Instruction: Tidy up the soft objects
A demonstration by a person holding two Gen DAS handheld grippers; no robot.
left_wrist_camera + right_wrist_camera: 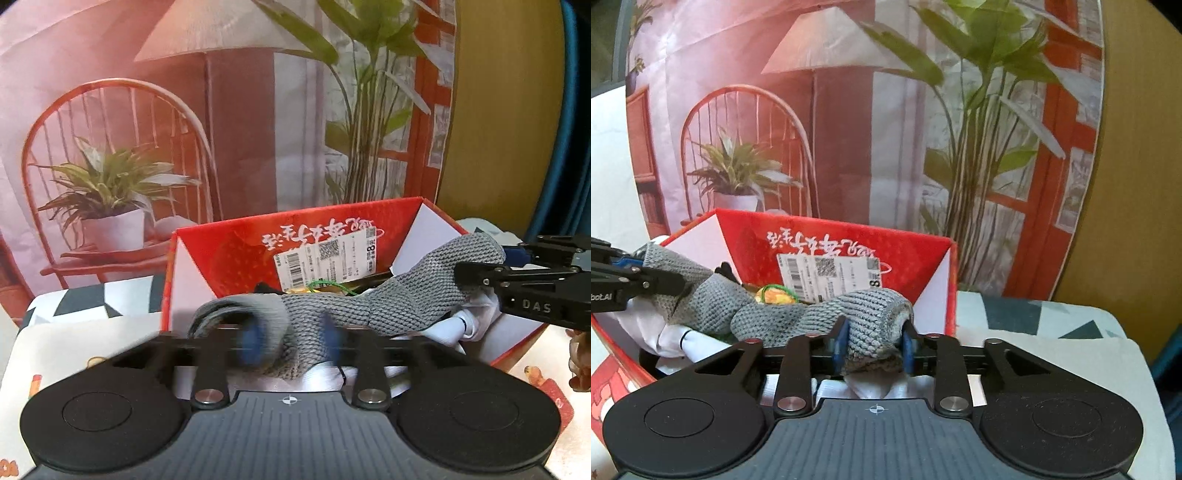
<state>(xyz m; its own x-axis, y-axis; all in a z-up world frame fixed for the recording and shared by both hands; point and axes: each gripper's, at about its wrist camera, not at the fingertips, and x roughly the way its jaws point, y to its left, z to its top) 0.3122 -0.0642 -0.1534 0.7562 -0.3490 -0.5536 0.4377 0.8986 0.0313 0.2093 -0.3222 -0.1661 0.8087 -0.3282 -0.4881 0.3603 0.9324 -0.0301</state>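
Observation:
A grey knitted sock point(369, 299) point(746, 314) stretches across the open red box point(236, 240) point(923, 254). My left gripper point(291, 345) is shut on one end of the sock, blurred by motion. My right gripper point(873, 347) is shut on the other end; in the left wrist view it shows at the right point(476, 275). The left gripper shows at the left of the right wrist view point(665, 282). White cloth point(465, 321) point(670, 339) and a yellow-green item point(775, 295) lie in the box under the sock.
The box stands on a patterned tablecloth point(74, 306) point(1052, 317). Behind it hangs a printed backdrop point(221, 110) point(849, 129) of a chair, lamp and plants. A brown panel point(1137, 184) is at the right.

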